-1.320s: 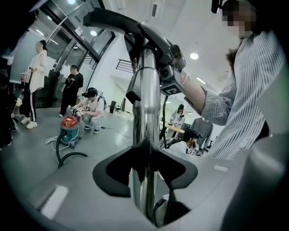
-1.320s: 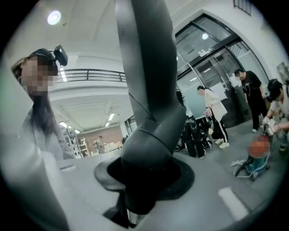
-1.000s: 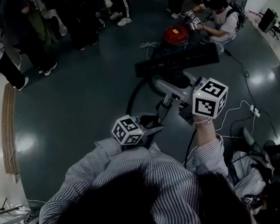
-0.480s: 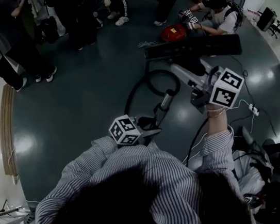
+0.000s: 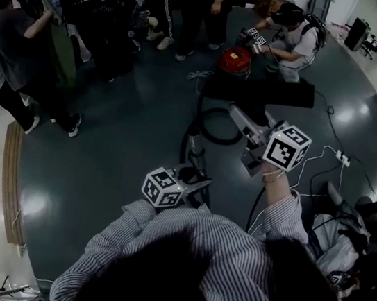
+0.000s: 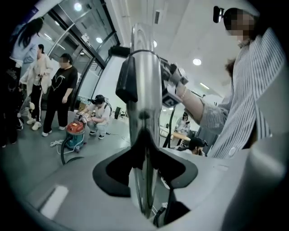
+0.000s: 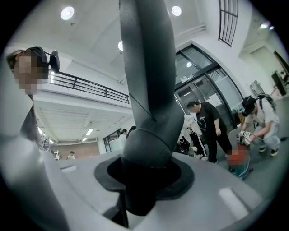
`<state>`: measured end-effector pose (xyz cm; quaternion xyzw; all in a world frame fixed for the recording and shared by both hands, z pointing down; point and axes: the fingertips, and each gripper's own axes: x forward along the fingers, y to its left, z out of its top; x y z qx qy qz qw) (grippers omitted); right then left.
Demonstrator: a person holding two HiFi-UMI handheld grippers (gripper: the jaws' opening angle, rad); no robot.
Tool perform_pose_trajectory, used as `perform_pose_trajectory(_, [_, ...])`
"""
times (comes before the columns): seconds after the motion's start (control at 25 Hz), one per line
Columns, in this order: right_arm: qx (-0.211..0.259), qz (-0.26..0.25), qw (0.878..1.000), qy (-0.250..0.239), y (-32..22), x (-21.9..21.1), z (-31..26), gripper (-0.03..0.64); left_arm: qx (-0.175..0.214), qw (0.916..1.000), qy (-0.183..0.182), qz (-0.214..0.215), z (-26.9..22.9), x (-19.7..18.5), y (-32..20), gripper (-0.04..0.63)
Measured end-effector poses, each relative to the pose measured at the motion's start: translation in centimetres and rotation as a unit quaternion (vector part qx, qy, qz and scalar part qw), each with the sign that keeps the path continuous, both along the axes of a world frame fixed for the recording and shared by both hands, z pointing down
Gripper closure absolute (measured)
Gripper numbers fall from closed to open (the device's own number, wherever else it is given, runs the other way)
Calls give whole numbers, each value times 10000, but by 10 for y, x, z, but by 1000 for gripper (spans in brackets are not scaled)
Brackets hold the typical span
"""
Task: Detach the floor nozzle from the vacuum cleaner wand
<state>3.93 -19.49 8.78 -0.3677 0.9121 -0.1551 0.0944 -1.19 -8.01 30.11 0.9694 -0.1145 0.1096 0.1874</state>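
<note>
We hold a vacuum's two parts above a grey floor (image 5: 121,129), with the red canister (image 5: 235,61) parked ahead of us. Our left gripper (image 5: 198,178) has its fingers clamped on the chrome wand (image 5: 193,155), whose tip points toward the canister but stops well short of it. Our right gripper (image 5: 256,141) has its fingers closed round the grey neck of the nozzle (image 5: 260,90). The nozzle's black head lies crosswise just on our side of the canister. In the head view, the neck sits right of the wand's tip with a gap between them, so the two look parted. A black hose (image 5: 196,121) loops over the floor between the canister and the wand. One person (image 5: 294,29) crouches just right of the canister, and others (image 5: 89,19) stand to its left and beyond it.
</note>
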Motion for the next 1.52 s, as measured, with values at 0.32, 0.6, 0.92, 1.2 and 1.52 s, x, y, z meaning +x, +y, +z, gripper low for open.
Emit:
perform_pose_trajectory(0.32, [-419, 613, 9966, -364, 10, -19, 51, 486, 388, 9868, 861, -1315, -53, -37, -45, 414])
perform_pose_trajectory(0.6, [-1018, 756, 9893, -720, 8, -27, 84, 486, 378, 9942, 237, -977, -27, -31, -37, 414])
perform_pose_trajectory(0.92, [-956, 1001, 9866, -861, 8, -8, 88, 486, 227, 9924, 351, -1162, -26, -29, -47, 414])
perform_pose_trajectory(1.2, [-1011, 979, 9887, -522, 11, -17, 92, 486, 168, 9939, 346, -1034, -24, -21, -46, 414])
perform_pose_trajectory(1.52, [-1003, 1039, 9891, -286, 18, -10, 98, 486, 200, 9947, 256, -973, -19, -11, -41, 414])
